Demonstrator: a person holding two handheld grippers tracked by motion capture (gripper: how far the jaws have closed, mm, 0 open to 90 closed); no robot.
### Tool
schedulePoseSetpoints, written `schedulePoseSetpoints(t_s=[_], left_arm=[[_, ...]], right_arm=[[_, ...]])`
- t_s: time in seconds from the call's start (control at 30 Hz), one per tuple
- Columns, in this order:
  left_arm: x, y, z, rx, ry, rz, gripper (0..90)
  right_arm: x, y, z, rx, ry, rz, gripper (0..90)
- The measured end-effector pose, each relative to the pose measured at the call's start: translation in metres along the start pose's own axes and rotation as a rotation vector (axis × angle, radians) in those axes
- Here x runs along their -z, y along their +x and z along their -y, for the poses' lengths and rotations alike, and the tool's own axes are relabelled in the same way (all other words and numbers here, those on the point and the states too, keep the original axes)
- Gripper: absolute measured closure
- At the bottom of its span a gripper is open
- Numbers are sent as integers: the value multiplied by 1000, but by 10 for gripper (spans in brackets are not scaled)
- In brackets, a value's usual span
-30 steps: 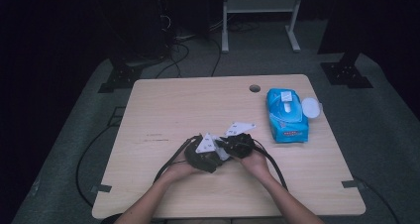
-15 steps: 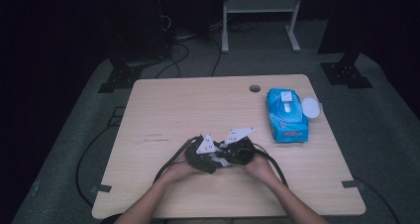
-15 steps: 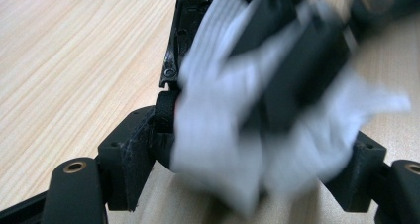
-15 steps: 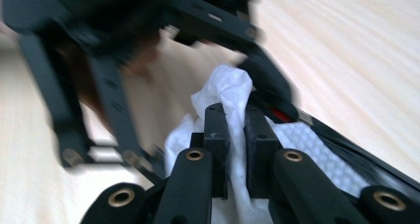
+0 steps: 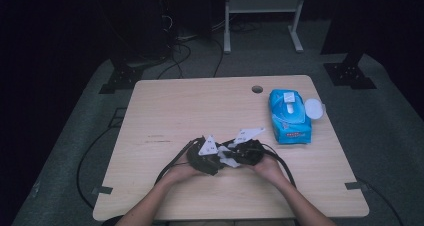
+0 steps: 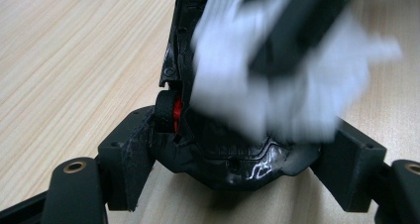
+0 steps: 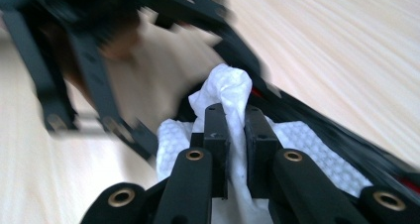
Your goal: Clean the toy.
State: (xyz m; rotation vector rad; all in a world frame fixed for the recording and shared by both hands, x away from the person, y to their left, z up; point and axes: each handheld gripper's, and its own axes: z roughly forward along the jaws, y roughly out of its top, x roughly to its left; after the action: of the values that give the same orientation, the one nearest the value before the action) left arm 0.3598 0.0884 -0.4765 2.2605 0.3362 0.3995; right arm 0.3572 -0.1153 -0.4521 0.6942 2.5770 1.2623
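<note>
Wet wipe (image 7: 225,92), white and crumpled, sits pinched between our right gripper's (image 7: 236,116) fingers (image 7: 216,130), which are clenched on it near the front edge of the counter (image 5: 190,106). We press the wipe against a black glossy object with red trim (image 6: 223,149), which our left gripper (image 6: 237,169) grasps between its spread fingers (image 6: 126,159), one on each side of the object's rounded end. In the high view both grippers meet at the near middle of the counter, left gripper (image 5: 204,156) touching right gripper (image 5: 245,151). Far to the right lies a blue wipes pack (image 5: 289,115), with a round white lid (image 5: 314,108) just beside it.
</note>
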Motion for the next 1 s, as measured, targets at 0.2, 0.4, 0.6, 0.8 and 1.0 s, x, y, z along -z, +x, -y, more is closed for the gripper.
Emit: schedulePoseSetpoints(t_s=[0.2,0.4,0.6,0.8,1.0], left_arm=[[0,1,1,2,-1,-2,236],[-1,-1,0,-10,4,-10,236],[0,-2,0,-10,5,-10,236],[0,-3,0,-31,10,-4,236],[1,-2,0,-33,12,0,236]], right_arm=[[38,-25,29,-76,-1,109,822],[34,-22,25,-72,-9,102,821],[0,-9,-2,-1,-9,65,821],[-8,-23,-16,-22,-13,138,821],[26,-60,9,-146,-47,228,822]])
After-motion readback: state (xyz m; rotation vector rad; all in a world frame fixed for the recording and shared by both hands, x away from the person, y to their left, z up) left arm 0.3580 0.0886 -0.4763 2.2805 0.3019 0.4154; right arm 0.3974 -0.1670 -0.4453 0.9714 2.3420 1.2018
